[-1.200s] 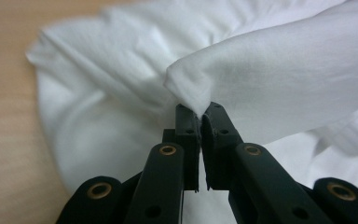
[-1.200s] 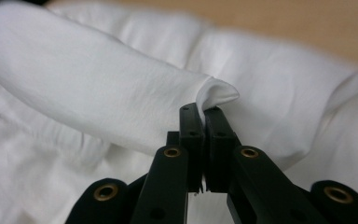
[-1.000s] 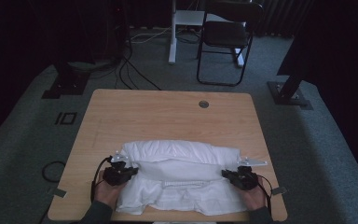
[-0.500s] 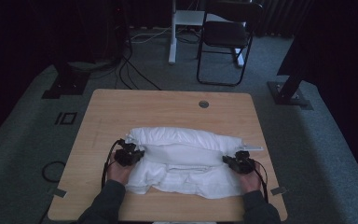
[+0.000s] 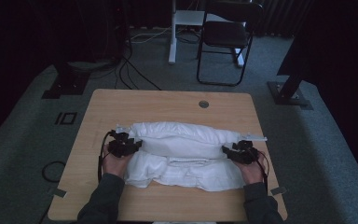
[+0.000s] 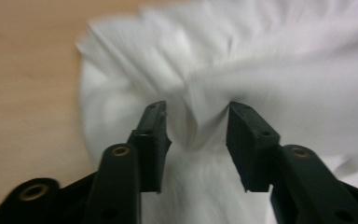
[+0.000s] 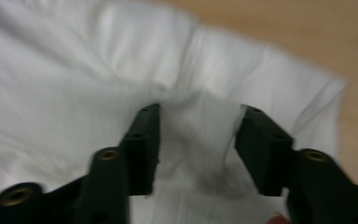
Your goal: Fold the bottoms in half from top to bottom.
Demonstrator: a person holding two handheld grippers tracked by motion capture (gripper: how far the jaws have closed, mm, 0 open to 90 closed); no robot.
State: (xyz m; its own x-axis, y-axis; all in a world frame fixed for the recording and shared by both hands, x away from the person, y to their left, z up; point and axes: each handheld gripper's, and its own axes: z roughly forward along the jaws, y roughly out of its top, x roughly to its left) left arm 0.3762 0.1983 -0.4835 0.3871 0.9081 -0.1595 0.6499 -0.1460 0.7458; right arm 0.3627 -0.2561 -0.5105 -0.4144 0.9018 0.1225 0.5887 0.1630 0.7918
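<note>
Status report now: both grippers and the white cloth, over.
Left gripper and right gripper open, jaws just opened, cloth fold loose between each. Folded white fabric cloth lies on wooden table. Nothing in the way.

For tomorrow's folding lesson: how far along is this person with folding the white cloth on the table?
Done: the white cloth lies folded into a long band across the table. In hand: the left tool and right tool sit at its two ends, jaws just opening, with fabric loose between them rather than clamped. Left: probably folding the ends inward; the band is wide and rumpled.
</note>
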